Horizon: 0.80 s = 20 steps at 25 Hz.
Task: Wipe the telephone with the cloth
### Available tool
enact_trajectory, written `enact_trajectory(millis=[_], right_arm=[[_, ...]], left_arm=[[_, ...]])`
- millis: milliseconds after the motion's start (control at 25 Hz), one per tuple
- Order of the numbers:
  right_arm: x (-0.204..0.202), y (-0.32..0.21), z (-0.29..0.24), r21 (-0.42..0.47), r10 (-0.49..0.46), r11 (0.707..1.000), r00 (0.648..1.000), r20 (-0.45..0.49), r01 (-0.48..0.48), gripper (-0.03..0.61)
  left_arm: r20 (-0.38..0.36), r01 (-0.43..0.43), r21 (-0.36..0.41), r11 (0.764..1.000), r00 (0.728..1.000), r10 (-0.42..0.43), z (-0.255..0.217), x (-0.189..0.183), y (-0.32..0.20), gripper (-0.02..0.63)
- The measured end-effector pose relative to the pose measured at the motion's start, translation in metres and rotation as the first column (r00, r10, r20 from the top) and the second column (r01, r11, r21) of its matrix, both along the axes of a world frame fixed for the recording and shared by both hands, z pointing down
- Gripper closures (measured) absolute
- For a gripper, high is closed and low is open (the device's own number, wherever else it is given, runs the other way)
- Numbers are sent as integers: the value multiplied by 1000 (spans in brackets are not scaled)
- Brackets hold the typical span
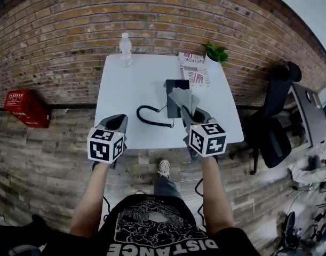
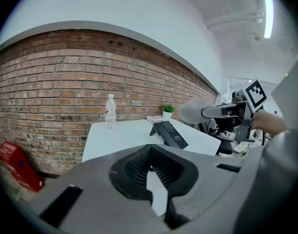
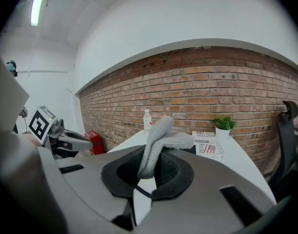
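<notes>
Nearest the head camera were the person's two forearms, each reaching toward the near edge of the white desk [image 1: 130, 89]. On the left, the left gripper [image 1: 116, 124] hung over that near edge, well apart from the telephone; its own view showed the jaws together with nothing between them [image 2: 149, 172]. Right of it, a black coiled cord [image 1: 149, 117] looped across the desk toward the telephone [image 1: 172, 84], which stood right of the desk's middle. Further right, the right gripper [image 1: 193, 116] had its jaws clamped on the grey cloth [image 1: 183, 101], whose free end stood up out of the jaws [image 3: 158, 143] and, seen from the head, lay over the telephone's near part. Whether the cloth touched the telephone could not be told. The step in hand looked like bringing the cloth to the telephone, with wiping not clearly begun. The next move probably called for pressing the loose fold onto the sloping face and drawing it along the length, perhaps with the left gripper moved in to steady the base. The telephone's long axis ran near to far on the desk; in the left gripper view [image 2: 170, 134] its far end was propped up, so the face sloped down toward the person.
</notes>
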State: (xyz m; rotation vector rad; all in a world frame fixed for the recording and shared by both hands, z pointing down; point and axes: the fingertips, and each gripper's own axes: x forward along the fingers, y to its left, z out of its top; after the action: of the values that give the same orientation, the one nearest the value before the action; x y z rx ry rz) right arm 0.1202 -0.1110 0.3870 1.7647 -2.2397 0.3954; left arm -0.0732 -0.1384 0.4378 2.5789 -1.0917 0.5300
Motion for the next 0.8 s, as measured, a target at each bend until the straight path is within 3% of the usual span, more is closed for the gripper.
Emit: enact_trajectory(millis=[280, 800], right_arm=[[21, -57, 16, -16, -53, 998, 998, -43, 53, 568], [48, -155, 61, -107, -142, 985, 989, -32, 138, 568]], left_arm=[[1, 32, -31, 999, 999, -32, 14, 22, -45, 607], [27, 99, -70, 993, 995, -98, 32, 58, -103, 607]])
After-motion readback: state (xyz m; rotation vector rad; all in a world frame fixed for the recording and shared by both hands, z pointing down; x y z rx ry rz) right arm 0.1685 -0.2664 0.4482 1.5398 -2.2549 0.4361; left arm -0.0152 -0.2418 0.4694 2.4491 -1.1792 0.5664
